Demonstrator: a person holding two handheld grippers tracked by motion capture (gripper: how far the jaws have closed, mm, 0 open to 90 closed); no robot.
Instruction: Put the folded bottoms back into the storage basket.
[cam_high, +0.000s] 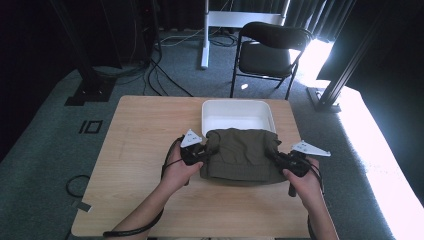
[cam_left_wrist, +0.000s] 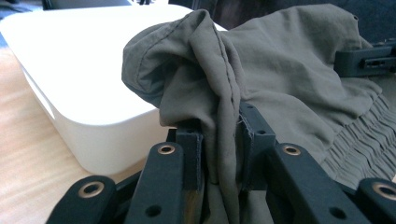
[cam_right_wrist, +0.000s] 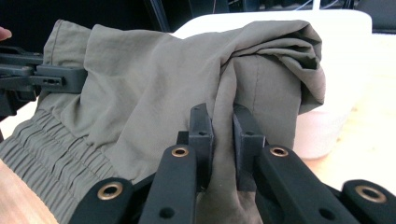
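Note:
An olive-green folded garment (cam_high: 241, 154) with an elastic waistband lies on the wooden table (cam_high: 145, 135), its far edge lifted against the white bin (cam_high: 237, 114). My left gripper (cam_high: 201, 153) is shut on the cloth's left edge; a bunched fold (cam_left_wrist: 219, 140) sits between the jaws. At the garment's right edge my right gripper (cam_high: 278, 156) is shut on another fold (cam_right_wrist: 223, 140). The garment (cam_left_wrist: 299, 79) drapes toward the bin (cam_left_wrist: 84, 93). In the right gripper view the garment (cam_right_wrist: 154, 88) spreads left toward the other gripper (cam_right_wrist: 42, 77).
The white rectangular bin (cam_right_wrist: 336, 93) stands at the table's far middle. Beyond the table are a black folding chair (cam_high: 267, 50), a white stand leg (cam_high: 205, 35), cables on grey carpet and black frame posts. Bare tabletop lies left and near.

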